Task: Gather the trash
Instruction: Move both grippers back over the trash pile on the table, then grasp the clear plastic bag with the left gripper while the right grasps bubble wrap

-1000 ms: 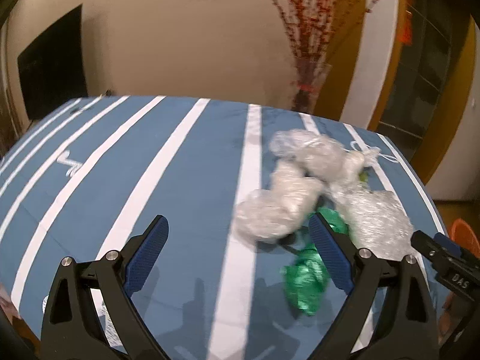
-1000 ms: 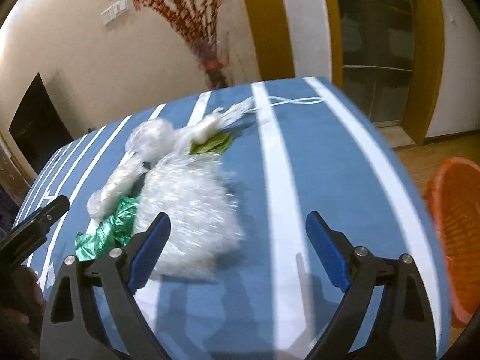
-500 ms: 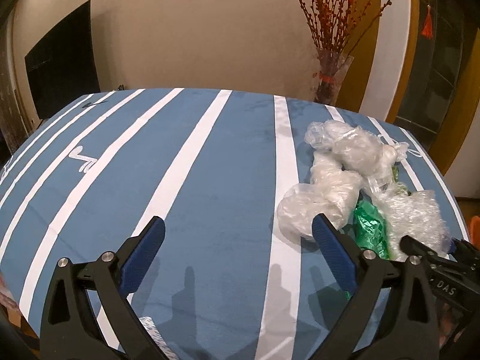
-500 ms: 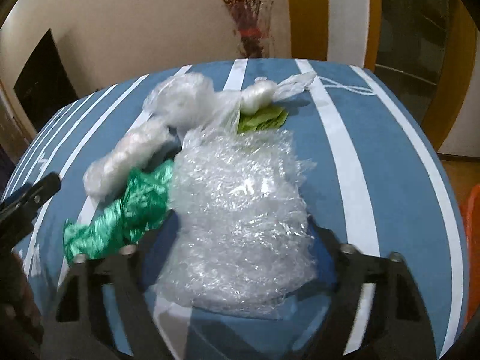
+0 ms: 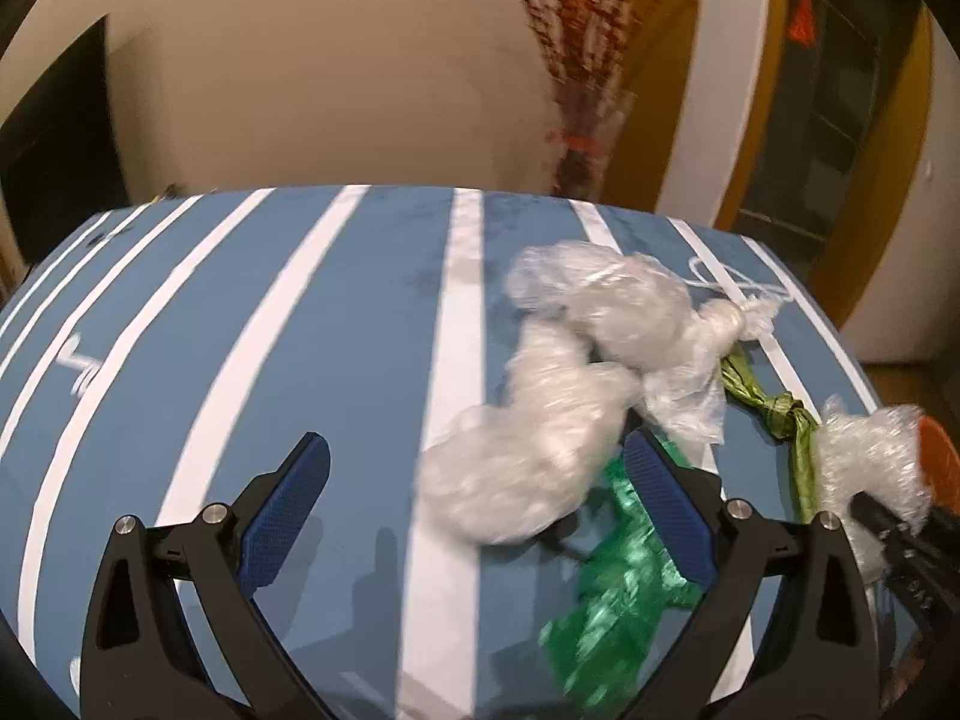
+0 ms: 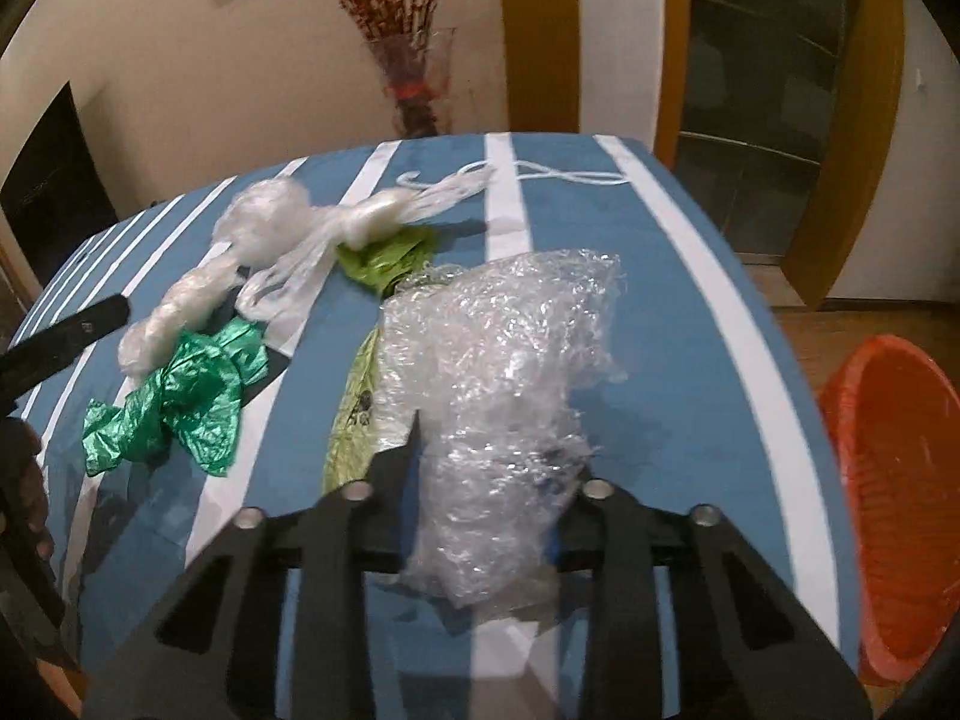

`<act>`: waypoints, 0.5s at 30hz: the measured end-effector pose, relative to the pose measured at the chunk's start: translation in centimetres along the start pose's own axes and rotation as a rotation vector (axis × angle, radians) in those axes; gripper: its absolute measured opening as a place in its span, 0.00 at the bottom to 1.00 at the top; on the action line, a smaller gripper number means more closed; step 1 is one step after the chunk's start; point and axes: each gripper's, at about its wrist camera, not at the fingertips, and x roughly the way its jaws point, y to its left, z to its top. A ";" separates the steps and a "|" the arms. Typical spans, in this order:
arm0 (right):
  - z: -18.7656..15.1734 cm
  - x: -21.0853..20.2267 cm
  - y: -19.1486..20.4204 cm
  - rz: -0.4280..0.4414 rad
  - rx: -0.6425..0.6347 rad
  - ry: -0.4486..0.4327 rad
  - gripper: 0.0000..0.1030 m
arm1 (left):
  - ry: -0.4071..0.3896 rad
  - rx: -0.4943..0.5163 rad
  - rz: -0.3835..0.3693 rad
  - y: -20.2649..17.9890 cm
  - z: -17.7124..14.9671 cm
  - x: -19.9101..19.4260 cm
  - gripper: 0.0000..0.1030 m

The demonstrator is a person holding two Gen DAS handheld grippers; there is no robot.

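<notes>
On the blue striped tablecloth (image 6: 690, 300) lies a heap of trash. My right gripper (image 6: 489, 450) is closing on a crumpled sheet of bubble wrap (image 6: 498, 360), which bunches up between its jaws. The left wrist view shows that bubble wrap (image 5: 870, 456) at the far right. My left gripper (image 5: 477, 462) is open and holds nothing. A blurred clear plastic wad (image 5: 528, 450) lies just ahead between its fingers, touching neither. A green plastic bag (image 5: 624, 588) lies by its right finger. An olive bag (image 6: 384, 255) and more clear bags (image 6: 270, 216) lie behind.
An orange basket (image 6: 888, 480) stands on the floor to the right of the table. A glass vase of red branches (image 6: 414, 90) stands behind the far edge. White string (image 6: 570, 174) lies on the far part of the cloth. The cloth's left half (image 5: 240, 330) is bare.
My right gripper has gone from wide open to closed around the bubble wrap and drawn it away from the heap. The left gripper shifted sideways and stayed open.
</notes>
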 end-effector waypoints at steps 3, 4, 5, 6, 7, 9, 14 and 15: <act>0.1 -0.6 -0.8 -0.011 0.010 -0.020 0.19 | 0.022 0.035 0.006 -1.1 0.4 1.2 0.91; 0.1 -0.7 -1.0 -0.013 0.012 -0.027 0.18 | 0.036 0.041 0.007 -1.2 0.4 1.7 0.88; 0.1 -0.9 -1.4 -0.016 0.019 -0.035 0.17 | 0.047 0.042 0.005 -1.3 0.4 2.0 0.87; 0.1 -1.2 -1.7 -0.018 0.026 -0.042 0.17 | 0.058 0.040 0.001 -1.3 0.4 2.3 0.85; 0.1 -1.4 -2.0 -0.020 0.033 -0.049 0.17 | 0.064 0.038 0.001 -1.4 0.4 2.5 0.83; 0.2 -1.9 -2.5 -0.023 0.047 -0.064 0.17 | 0.076 0.029 -0.003 -1.3 0.3 2.8 0.81; 0.1 -2.5 -3.2 -0.026 0.062 -0.077 0.17 | 0.099 0.025 -0.018 -1.6 0.5 3.6 0.77; 0.1 -2.5 -3.2 -0.027 0.062 -0.075 0.17 | 0.102 0.029 -0.019 -1.8 0.5 3.8 0.76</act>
